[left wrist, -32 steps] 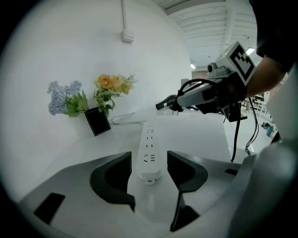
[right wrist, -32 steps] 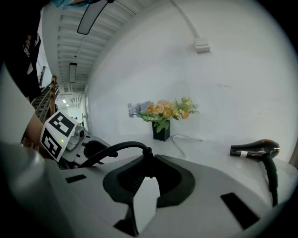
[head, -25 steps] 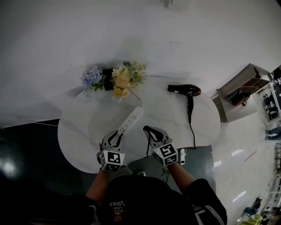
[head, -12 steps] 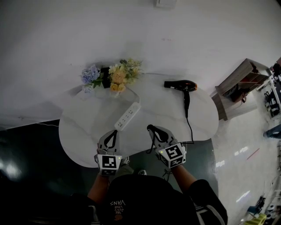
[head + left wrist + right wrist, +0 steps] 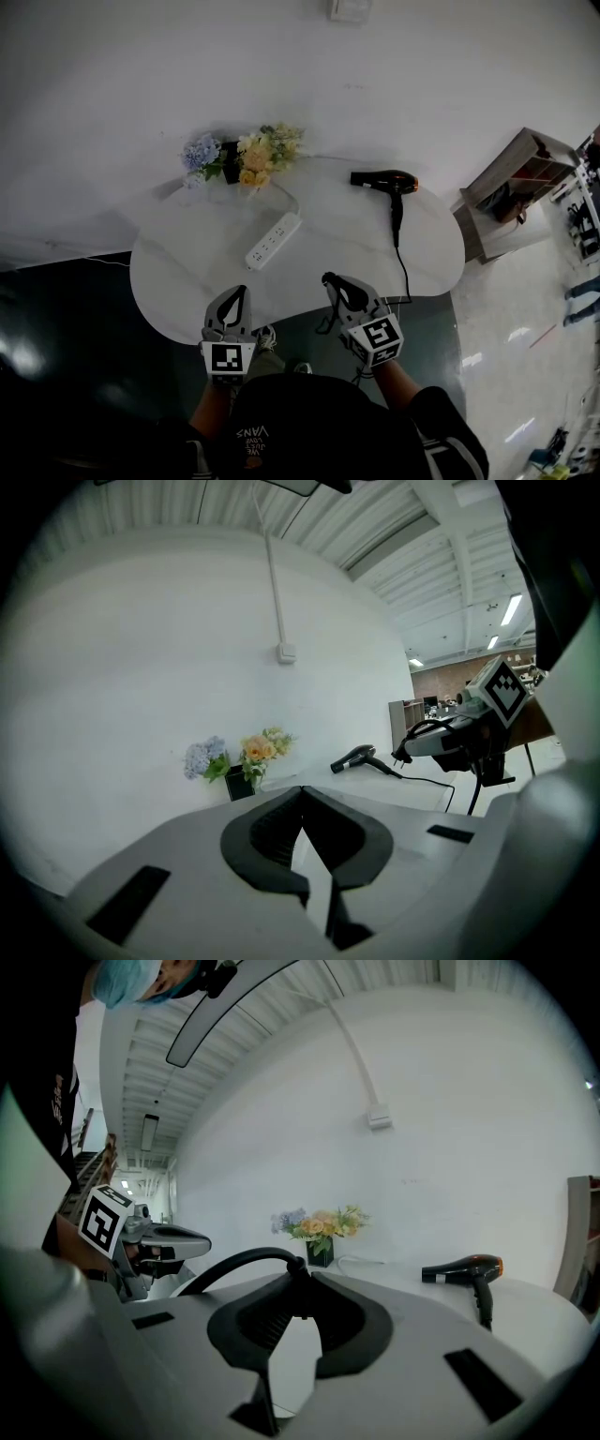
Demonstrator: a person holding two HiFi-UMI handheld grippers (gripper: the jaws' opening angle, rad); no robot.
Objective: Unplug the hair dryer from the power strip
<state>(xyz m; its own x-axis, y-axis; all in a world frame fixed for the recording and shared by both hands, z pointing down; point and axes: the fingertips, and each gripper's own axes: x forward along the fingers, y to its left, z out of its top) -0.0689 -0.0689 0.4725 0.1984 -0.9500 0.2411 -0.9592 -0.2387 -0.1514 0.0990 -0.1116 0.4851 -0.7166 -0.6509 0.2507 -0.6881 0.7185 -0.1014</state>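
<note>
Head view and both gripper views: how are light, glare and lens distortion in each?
Head view: even light, table rim bent by the wide lens, glare spots on the floor. Left gripper view: black corners, bright ceiling lamps. Right gripper view: black corners, hair dryer sharp.

Smooth table (image 5: pixel 187 272), plastic power strip (image 5: pixel 273 241), glossy dark floor (image 5: pixel 56 319).

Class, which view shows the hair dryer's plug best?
The left gripper view: the plug sticks out of the right claw, prongs showing. The right gripper view shows only its back and cord; the head view, a dark speck.
</note>
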